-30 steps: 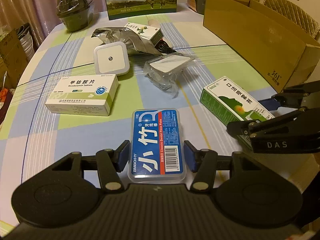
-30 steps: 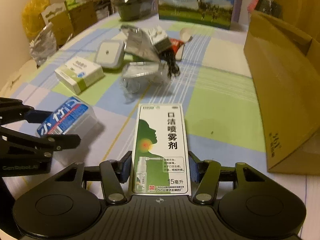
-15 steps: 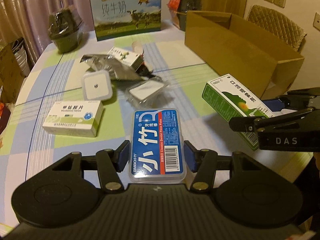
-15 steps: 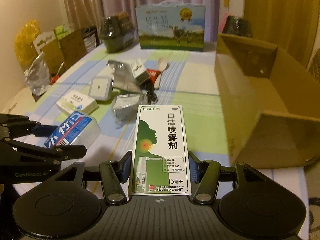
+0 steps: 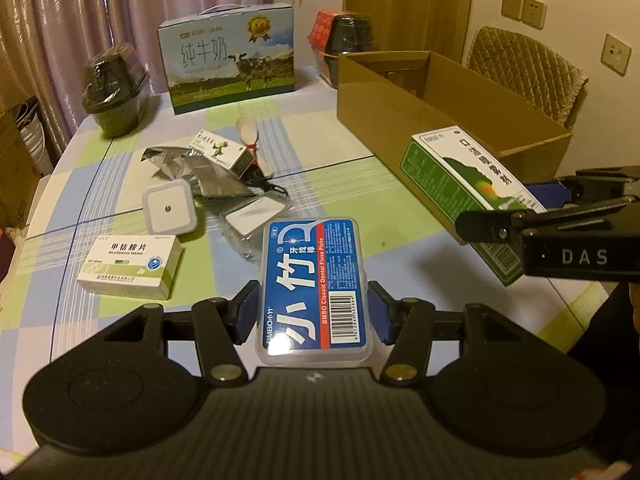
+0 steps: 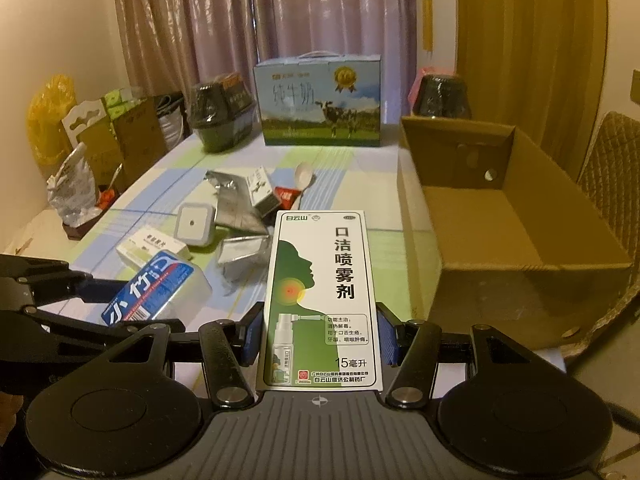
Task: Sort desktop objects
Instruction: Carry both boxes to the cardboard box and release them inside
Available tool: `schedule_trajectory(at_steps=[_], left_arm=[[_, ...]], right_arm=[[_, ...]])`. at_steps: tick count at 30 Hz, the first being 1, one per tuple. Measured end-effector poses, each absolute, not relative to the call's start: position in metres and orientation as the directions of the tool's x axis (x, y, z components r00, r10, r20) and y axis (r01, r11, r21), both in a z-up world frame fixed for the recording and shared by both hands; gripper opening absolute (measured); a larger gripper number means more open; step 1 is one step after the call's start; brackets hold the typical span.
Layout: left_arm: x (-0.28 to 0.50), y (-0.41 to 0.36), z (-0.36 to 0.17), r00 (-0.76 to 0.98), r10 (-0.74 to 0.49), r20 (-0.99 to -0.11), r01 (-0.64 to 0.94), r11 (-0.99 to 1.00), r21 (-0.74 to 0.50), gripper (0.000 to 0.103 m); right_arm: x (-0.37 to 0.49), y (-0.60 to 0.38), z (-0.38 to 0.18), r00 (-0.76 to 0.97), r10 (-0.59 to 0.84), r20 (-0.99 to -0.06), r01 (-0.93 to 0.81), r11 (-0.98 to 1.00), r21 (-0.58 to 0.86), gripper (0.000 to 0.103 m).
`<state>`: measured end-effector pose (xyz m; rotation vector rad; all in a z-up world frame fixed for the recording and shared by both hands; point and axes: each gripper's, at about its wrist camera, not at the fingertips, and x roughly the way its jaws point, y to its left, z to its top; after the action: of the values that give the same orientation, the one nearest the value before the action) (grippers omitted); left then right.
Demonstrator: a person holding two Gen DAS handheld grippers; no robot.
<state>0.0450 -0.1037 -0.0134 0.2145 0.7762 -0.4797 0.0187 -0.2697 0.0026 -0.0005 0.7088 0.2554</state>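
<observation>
- The left hand-held gripper (image 5: 314, 314) is clamped on a blue floss-pick box (image 5: 315, 288), its blue pads (image 5: 245, 312) pressing the two long sides.
- That box is held clear above the bench (image 5: 352, 192); its long axis runs straight forward along the fingers, label face up.
- The right hand-held gripper (image 6: 318, 338) is clamped on a green-and-white mouth-spray carton (image 6: 320, 300), gripped by its long sides near the rear end.
- The carton is also in the air, long axis pointing forward away from the gripper, printed face up.
- Ahead and to the right of the right gripper stands an open cardboard box (image 6: 520, 240).
- Ahead and left of both grippers lie a white medicine box (image 5: 130, 266), a square white night light (image 5: 170, 210), a foil pouch (image 5: 192, 168) and a clear plastic packet (image 5: 252, 220).
</observation>
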Motion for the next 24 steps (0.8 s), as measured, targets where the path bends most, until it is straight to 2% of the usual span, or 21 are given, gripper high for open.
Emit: schedule_trajectory(at_steps=[11, 18, 24], left_arm=[[0.050, -0.137, 0.012, 0.611, -0.402, -0.682, 0.549, 0.836, 0.000, 0.052], [0.072, -0.188, 0.042, 0.595, -0.489, -0.637, 0.616, 0.787, -0.029, 0.052], [0.097, -0.243, 0.051, 0.575, -0.539, -0.615, 0.655, 0.754, -0.048, 0.052]], right_arm=[[0.026, -0.303, 0.043, 0.790, 0.198, -0.581, -0.180, 0.980, 0.089, 0.053], [0.050, -0.352, 0.066, 0.828, 0.108, -0.551, -0.102, 0.994, 0.041, 0.053], [0.082, -0.402, 0.064, 0.827, 0.053, -0.560, -0.041, 0.999, 0.035, 0.053]])
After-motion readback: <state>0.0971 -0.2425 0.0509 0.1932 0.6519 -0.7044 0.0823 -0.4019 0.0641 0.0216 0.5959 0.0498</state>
